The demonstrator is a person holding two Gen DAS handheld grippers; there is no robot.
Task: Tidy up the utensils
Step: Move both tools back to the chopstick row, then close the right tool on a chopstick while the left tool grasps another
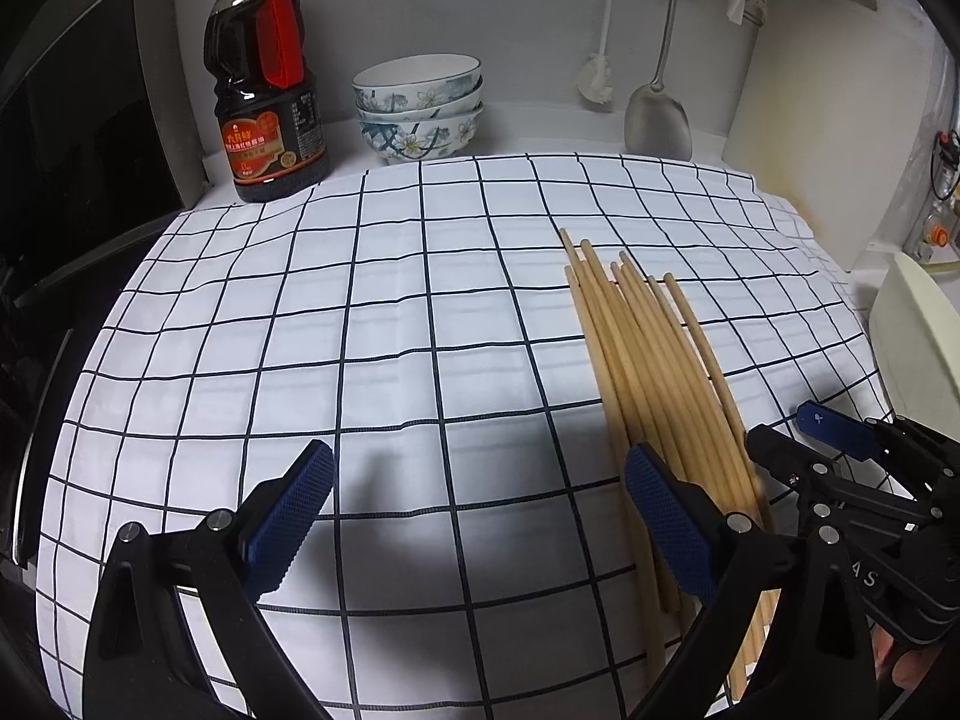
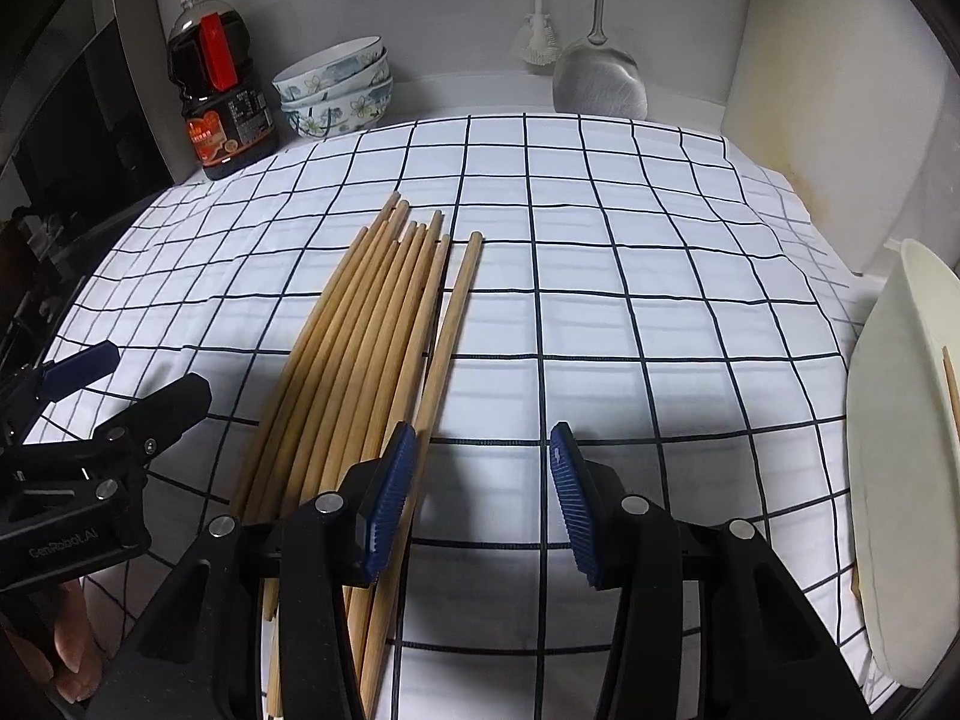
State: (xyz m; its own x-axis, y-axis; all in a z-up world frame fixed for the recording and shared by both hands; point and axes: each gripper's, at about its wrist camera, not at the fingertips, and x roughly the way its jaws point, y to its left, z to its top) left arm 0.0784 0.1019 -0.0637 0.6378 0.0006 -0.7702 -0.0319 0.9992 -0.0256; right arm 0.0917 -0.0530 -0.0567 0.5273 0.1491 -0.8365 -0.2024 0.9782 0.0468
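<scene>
A bundle of several wooden chopsticks (image 1: 648, 372) (image 2: 372, 336) lies on the white checked cloth (image 1: 360, 330) (image 2: 630, 300). My left gripper (image 1: 477, 456) hangs open over bare cloth. Its right finger (image 1: 666, 516) overlaps the near ends of the bundle, and nothing sits between its pads. My right gripper (image 2: 483, 432) is also open above the cloth with its jaws empty. The bundle passes beneath its left finger (image 2: 390, 492). Each gripper shows in the other's view, the right (image 1: 798, 435) and the left (image 2: 132, 384). A white tray (image 2: 900, 450) at the right holds one chopstick (image 2: 951, 384).
At the back stand a dark sauce bottle (image 1: 264, 102) (image 2: 219, 96) and stacked floral bowls (image 1: 417, 108) (image 2: 336, 90). A metal spatula (image 1: 657, 114) (image 2: 600, 78) and a white brush (image 1: 597, 72) hang on the wall. A white board (image 1: 828, 120) leans at the right.
</scene>
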